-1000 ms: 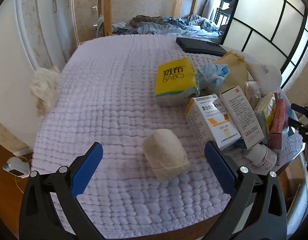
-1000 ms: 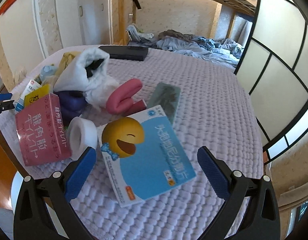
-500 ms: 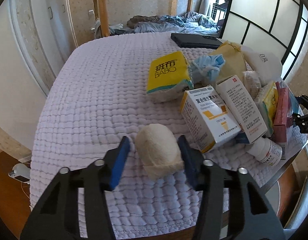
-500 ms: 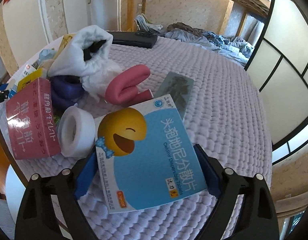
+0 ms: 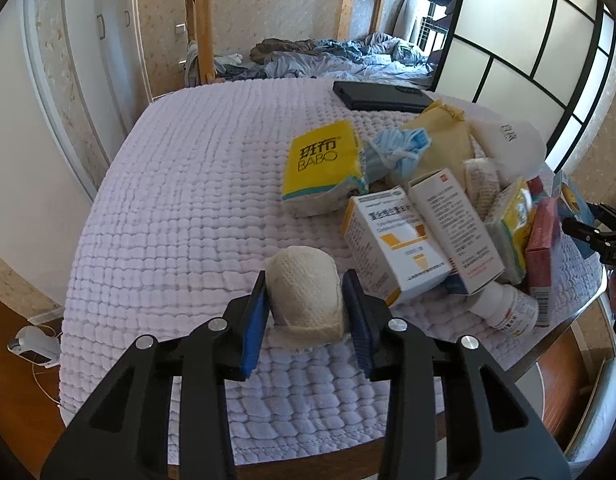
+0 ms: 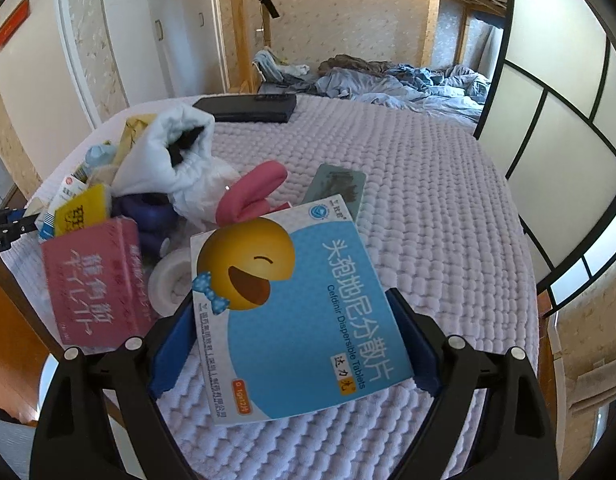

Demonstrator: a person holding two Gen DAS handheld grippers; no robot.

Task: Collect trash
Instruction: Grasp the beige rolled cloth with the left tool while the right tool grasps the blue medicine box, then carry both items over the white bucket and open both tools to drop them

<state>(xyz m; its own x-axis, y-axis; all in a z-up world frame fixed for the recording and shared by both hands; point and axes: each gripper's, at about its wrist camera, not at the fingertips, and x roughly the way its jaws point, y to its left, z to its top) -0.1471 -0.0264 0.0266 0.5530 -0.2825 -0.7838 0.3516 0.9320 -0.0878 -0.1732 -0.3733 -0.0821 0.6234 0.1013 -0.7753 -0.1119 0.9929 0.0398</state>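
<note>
A desk (image 5: 167, 208) covered by a pale lilac quilted cloth holds a heap of trash. The left gripper (image 5: 305, 320) has its jaws closed on a cream gauze roll (image 5: 305, 296) near the front edge. The right gripper (image 6: 295, 344) clamps a blue tablet box (image 6: 308, 320) beside a pink box (image 6: 91, 284) and white bag (image 6: 167, 156).

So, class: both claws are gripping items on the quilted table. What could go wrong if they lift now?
1. The left claw pinches a soft gauze roll; it may squash or slip out.
2. The right claw holds the wide blue medicine box only by its edges, so it could tilt or drop.
3. The pink box sits close beside it and might be knocked.
</note>
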